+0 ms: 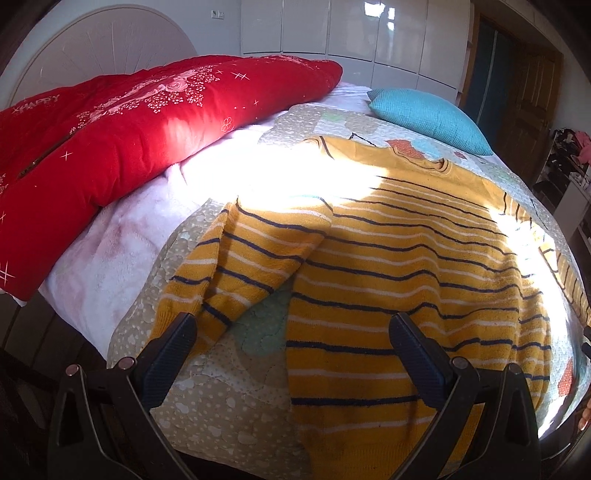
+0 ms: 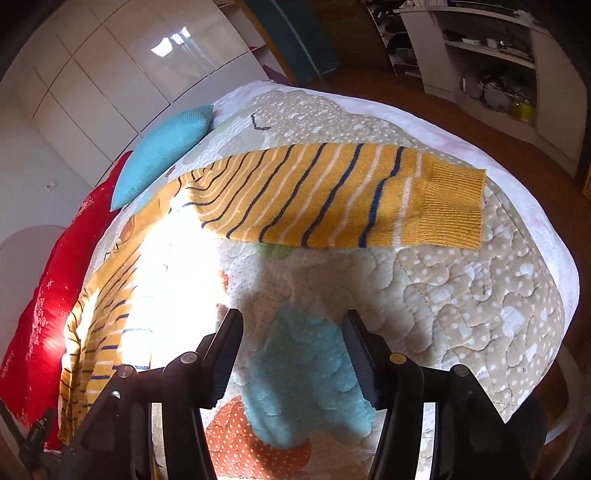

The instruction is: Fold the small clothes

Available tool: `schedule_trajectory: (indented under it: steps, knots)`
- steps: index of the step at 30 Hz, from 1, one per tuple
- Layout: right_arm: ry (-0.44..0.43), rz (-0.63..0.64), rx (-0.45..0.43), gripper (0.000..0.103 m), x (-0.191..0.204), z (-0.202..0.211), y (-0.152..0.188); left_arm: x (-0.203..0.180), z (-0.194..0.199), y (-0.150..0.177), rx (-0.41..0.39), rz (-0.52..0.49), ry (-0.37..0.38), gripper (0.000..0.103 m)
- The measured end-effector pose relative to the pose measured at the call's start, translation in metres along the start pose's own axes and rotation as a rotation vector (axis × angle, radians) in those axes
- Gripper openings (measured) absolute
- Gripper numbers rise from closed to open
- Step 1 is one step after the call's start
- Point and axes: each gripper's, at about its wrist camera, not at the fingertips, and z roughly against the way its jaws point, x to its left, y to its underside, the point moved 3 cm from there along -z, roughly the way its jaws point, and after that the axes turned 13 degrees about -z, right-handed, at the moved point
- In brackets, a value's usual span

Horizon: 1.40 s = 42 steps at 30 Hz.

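Observation:
A yellow sweater (image 1: 406, 266) with dark blue and white stripes lies flat on the quilted bedspread (image 1: 221, 413). Its left sleeve (image 1: 236, 266) is bent down toward my left gripper (image 1: 293, 325), which is open and empty just above the sweater's lower hem. In the right wrist view the other sleeve (image 2: 332, 199) stretches out to the right, its ribbed cuff (image 2: 450, 206) near the bed's far side. My right gripper (image 2: 291, 325) is open and empty over the bare quilt (image 2: 461, 295), short of that sleeve.
A red quilt (image 1: 110, 140) lies along the left of the bed by the white headboard (image 1: 103, 48). A turquoise pillow (image 1: 424, 118) sits beyond the sweater's collar. White wardrobes (image 1: 351, 33) stand behind; shelves (image 2: 491, 74) stand past the bed's foot.

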Motion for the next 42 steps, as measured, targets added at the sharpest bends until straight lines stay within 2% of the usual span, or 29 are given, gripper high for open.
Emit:
schedule_trajectory:
  steps: [5,9,11,13,17,21,23,24,25,26,27,28,30,33,38,41,42]
  knots:
    - [-0.005,0.065,0.014,0.061,0.02,-0.005,0.011,0.021,-0.005,0.003,0.01,0.032,-0.036,0.103]
    - [-0.001,0.135,0.007,0.061,0.037,-0.005,0.023,0.056,-0.009,0.01,0.033,0.039,-0.171,0.103]
    - [0.009,0.17,0.005,0.061,0.047,-0.008,0.029,0.074,-0.012,0.016,0.048,0.046,-0.206,0.103]
    - [0.016,0.195,0.013,0.062,0.054,-0.013,0.034,0.087,-0.015,0.023,0.058,0.052,-0.192,0.103]
    - [0.021,0.208,0.036,0.062,0.059,-0.022,0.041,0.102,-0.026,0.031,0.044,0.08,-0.103,0.103]
    - [0.026,0.223,0.037,0.064,0.065,-0.025,0.046,0.087,-0.037,0.032,0.031,0.014,0.015,0.102]
    - [0.033,0.236,0.037,0.064,0.068,-0.027,0.047,0.078,-0.042,0.03,0.037,-0.025,0.061,0.078]
    - [0.037,0.241,0.037,0.064,0.069,-0.027,0.048,0.079,-0.047,0.028,0.061,-0.021,0.081,0.045]
    - [0.04,0.243,0.037,0.064,0.07,-0.028,0.048,0.085,-0.05,0.026,0.07,0.009,0.119,0.035]
    - [0.041,0.244,0.037,0.064,0.071,-0.028,0.048,0.094,-0.051,0.023,0.059,0.055,0.157,0.031]
    - [0.042,0.243,0.037,0.064,0.071,-0.028,0.048,0.106,-0.051,0.02,0.05,0.098,0.176,0.02]
    - [0.043,0.243,0.036,0.064,0.071,-0.028,0.047,0.119,-0.052,0.017,0.049,0.13,0.161,0.018]
    - [0.043,0.244,0.034,0.064,0.07,-0.028,0.047,0.148,-0.053,0.012,0.04,0.189,0.112,0.017]
    - [0.05,0.252,0.03,0.064,0.07,-0.03,0.049,0.192,-0.053,0.01,0.023,0.282,0.122,0.017]
    - [0.067,0.266,0.024,0.064,0.071,-0.034,0.05,0.25,-0.052,0.015,0.021,0.432,0.038,0.017]
    - [0.073,0.271,0.021,0.064,0.072,-0.034,0.05,0.269,-0.05,0.019,0.024,0.509,-0.002,0.024]
    - [0.074,0.271,0.021,0.064,0.071,-0.035,0.05,0.277,-0.047,0.022,0.022,0.531,-0.038,0.031]
